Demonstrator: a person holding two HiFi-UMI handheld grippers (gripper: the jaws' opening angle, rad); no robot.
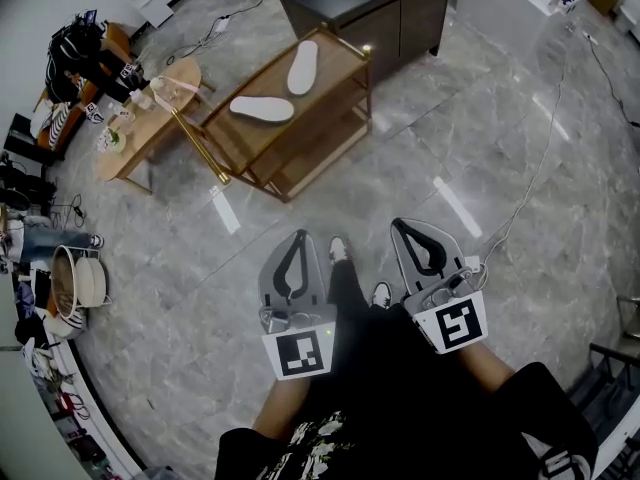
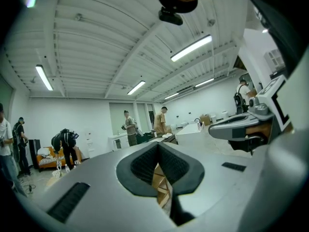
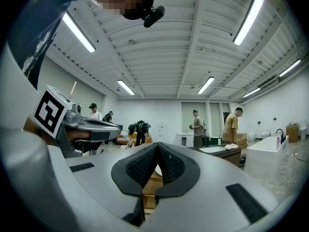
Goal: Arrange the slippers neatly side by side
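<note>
Both tools sit close to the person's body, low over the grey floor (image 1: 480, 138). The left hand-held gripper (image 1: 297, 243) is clenched with nothing in it, its dark pads meeting along one seam. The right hand-held gripper (image 1: 405, 230) is clenched and empty in the same way.

Well ahead of them, two white slippers lie on the top tier of a wooden worktop (image 1: 340, 56) with a gold frame. The near slipper (image 1: 262, 109) lies roughly crosswise. The far slipper (image 1: 303, 66) points away at an angle, apart from its partner, so the pair is not yet side by side.

They look thin, flat and pale, which probably means they are light and floppy rather than stiff. From this far off I cannot tell whether the soles or the uppers face up. A soft slipper like this should bend if lifted by one end and should slide easily on smooth wood. The sensible hold is a pinch across the long edge of the sole near its middle, or at the heel rim. One slipper can then be turned and drawn in beside the other.
</note>
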